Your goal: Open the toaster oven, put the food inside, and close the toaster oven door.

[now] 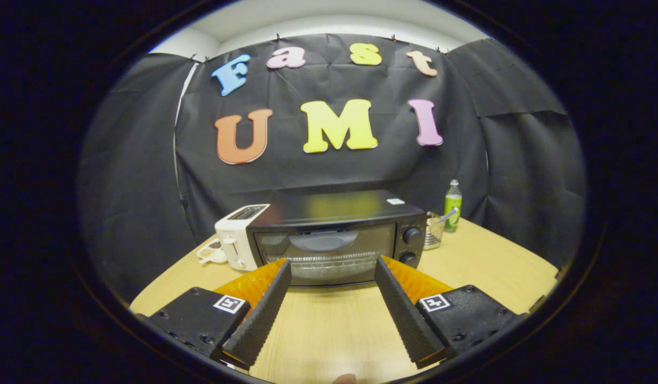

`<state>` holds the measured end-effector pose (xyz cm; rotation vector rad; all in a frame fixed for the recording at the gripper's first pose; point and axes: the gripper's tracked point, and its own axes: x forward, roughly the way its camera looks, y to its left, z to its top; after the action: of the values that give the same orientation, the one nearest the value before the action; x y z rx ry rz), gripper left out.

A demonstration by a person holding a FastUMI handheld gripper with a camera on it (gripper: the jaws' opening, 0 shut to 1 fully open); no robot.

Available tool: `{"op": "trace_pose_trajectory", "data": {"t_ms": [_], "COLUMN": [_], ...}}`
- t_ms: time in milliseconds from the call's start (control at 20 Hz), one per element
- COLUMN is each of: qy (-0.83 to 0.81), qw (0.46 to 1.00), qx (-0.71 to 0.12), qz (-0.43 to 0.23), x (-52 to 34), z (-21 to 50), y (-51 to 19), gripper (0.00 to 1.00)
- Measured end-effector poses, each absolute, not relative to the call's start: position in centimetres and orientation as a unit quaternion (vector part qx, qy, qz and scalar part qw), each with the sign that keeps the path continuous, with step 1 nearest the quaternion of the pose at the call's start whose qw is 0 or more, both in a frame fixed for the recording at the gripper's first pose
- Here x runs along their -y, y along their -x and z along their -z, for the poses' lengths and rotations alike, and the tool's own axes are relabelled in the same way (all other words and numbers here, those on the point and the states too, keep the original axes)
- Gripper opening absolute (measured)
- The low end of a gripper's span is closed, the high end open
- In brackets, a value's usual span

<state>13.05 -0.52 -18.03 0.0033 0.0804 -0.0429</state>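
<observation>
I'm holding the gripper (333, 266) with its fingers spread wide apart, gripping nothing, and I'm looking along them at bare wooden table (499, 266). Just beyond the fingertips the toaster oven (334, 234) is sitting square to me, its glass door (323, 250) standing shut with the handle (323, 241) across the top. Through the glass I'm seeing a wire rack, but I can't make out whether any food is lying on it. I'm not spotting loose food on the table near me either, so this is fitting both ends of the job: door waiting to be opened, or food in and door closed again. Beside the oven a white toaster (234, 234) is standing, with a small dish (211, 250) by it; on the other side a glass cup (433, 229) and a green bottle (452, 205). The oven's sticker and the bottle's label are too small to read.
</observation>
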Motion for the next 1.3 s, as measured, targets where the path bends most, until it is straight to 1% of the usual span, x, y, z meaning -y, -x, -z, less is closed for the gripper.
{"op": "trace_pose_trajectory", "data": {"t_ms": [250,400,550,800,1050,1300], "qy": [0.034,0.031,0.03,0.013,-0.008,-0.003], "qw": [0.999,0.998,0.999,0.998,0.997,0.998], "qx": [0.019,0.042,0.041,0.062,0.068,0.063], "qz": [0.038,0.028,0.009,0.025,0.043,0.026], "x": [0.8,0.2,-0.7,0.5,2.5,1.9], "z": [10.4,8.2,7.1,4.4,3.6,4.2], "y": [-6.5,-2.6,-0.2,1.6,2.4,2.9], "gripper": [1.0,1.0,1.0,1.0,1.0,1.0]}}
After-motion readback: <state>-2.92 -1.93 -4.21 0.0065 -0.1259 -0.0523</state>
